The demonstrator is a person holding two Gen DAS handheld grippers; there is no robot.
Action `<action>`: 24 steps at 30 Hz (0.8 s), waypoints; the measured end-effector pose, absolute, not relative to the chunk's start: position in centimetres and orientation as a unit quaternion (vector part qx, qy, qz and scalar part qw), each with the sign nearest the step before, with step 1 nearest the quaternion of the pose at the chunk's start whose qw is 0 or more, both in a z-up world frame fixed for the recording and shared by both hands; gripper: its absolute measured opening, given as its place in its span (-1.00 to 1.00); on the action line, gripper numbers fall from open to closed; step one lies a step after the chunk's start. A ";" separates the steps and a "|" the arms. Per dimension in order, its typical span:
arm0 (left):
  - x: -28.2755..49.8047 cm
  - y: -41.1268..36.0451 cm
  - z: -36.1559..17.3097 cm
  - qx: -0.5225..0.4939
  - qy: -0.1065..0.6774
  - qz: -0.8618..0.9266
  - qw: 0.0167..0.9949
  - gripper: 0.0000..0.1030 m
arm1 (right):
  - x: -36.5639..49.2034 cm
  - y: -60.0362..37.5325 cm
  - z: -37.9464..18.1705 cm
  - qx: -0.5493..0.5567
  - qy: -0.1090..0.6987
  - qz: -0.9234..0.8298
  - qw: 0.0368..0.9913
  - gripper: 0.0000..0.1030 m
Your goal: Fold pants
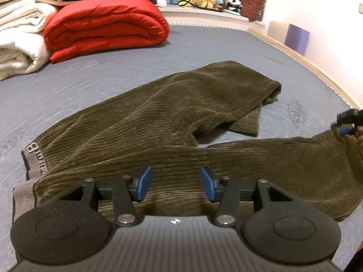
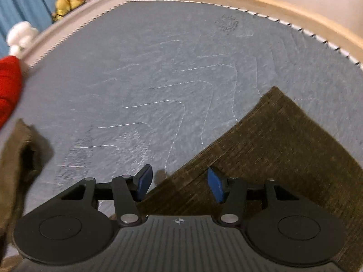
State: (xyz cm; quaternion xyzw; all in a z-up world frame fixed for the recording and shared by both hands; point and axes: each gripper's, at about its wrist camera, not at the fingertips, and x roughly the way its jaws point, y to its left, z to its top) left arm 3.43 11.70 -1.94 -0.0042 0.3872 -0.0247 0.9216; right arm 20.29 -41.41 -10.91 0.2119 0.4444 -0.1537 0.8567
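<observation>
Pants (image 1: 172, 122) lie spread on the grey mattress (image 1: 95, 83), olive corduroy, legs splayed apart in a V ahead of the left gripper (image 1: 175, 184).

Left gripper: jaws spread, nothing between them. It hovers just over the near leg close to the hip; the waistband (image 1: 34, 161) sits to its left, the far leg runs ahead and right, its cuff partly tucked under itself.

Right gripper (image 2: 179, 184): also spread, holding nothing. The near leg's cuff end (image 2: 261, 158) lies under and right of it, one corner pointing away. The right pad is over cloth, the left pad over bare mattress. The far cuff shows at its far left.

Step in hand, as it looks: pairing the legs, near leg over far leg.
- The left should pinch near the waistband edge, the right at the cuff corner; grab both layers, not just the top one.
- Keep the leg taut between the grippers during carry-over so the corduroy doesn't bunch.
- Flatten the tucked far cuff first or the fold stacks crooked.

Hard to tell:
- The left wrist view shows the right gripper only as a blur at the frame edge.
- Near edge of the pants hidden under both gripper bodies.
- Whether either pad touches fabric: can't tell.
- Waistband lettering unreadable.
- Red quilt (image 1: 106, 27) and cream blankets (image 1: 20, 45), far left, partly cut off.
</observation>
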 end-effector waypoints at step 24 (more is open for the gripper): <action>2.8 13.5 -0.8 -0.020 0.375 -0.022 0.927 0.05 | 21.5 -42.8 -9.6 0.201 0.334 -0.199 0.899 -0.15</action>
